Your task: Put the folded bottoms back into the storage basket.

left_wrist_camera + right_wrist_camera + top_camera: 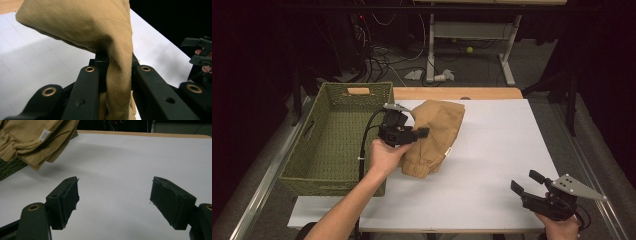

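Note:
A folded tan garment [435,134] hangs over the left part of the white table [492,150], lifted by my left gripper [416,134], which is shut on its edge. In the left gripper view the tan cloth [100,32] drapes down between the two black jaws, pinched tight, and the left gripper [117,82] holds it there. The garment's waistband and white label [44,134] hang above the table at the upper left of the right gripper view. My right gripper [527,182] rests near the table's front right corner, open, with nothing between its pads [70,197].
A green woven basket [334,137] stands at the table's left side, right beside the hanging garment. The table's wooden far edge [457,93] lies behind. Beyond it are a desk frame and cables on the floor.

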`<act>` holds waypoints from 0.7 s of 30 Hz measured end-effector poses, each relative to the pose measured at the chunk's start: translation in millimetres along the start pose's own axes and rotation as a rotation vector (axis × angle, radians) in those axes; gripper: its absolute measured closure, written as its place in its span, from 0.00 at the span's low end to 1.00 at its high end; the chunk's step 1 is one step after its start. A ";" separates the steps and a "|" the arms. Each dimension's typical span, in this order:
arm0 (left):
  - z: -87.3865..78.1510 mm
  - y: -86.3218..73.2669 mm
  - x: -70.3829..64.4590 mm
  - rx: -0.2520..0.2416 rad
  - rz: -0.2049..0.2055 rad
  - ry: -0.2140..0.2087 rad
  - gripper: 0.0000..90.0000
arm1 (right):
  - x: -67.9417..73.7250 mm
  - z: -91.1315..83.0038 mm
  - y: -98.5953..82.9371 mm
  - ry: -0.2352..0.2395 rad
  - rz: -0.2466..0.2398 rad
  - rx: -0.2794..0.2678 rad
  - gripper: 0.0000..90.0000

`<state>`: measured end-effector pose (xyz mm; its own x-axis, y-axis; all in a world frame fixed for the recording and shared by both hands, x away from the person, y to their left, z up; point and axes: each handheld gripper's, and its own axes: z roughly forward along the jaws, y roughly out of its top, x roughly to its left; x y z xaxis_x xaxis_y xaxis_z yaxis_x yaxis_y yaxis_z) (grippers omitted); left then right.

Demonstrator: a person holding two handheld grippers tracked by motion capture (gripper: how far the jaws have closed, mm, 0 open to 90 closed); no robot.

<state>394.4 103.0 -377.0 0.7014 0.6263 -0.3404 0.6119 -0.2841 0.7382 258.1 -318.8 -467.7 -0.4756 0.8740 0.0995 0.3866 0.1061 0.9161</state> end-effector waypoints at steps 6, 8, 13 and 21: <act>-5.8 -0.6 1.9 -0.009 -0.006 -0.002 0.86 | 0.1 0.1 0.0 0.000 0.000 0.000 0.26; -7.2 -0.9 2.5 -0.012 -0.008 0.000 0.86 | 0.1 0.1 0.0 -0.001 0.001 0.000 0.26; -11.2 -1.2 3.9 -0.020 -0.012 0.000 0.86 | -0.1 0.1 0.0 0.000 0.001 0.000 0.26; -20.2 -2.3 6.1 -0.036 -0.020 0.002 0.86 | -0.1 0.0 0.0 0.000 0.000 0.000 0.26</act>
<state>390.0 122.2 -369.1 0.6883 0.6329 -0.3546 0.6123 -0.2448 0.7517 258.1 -318.8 -467.7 -0.4751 0.8742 0.0996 0.3869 0.1059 0.9160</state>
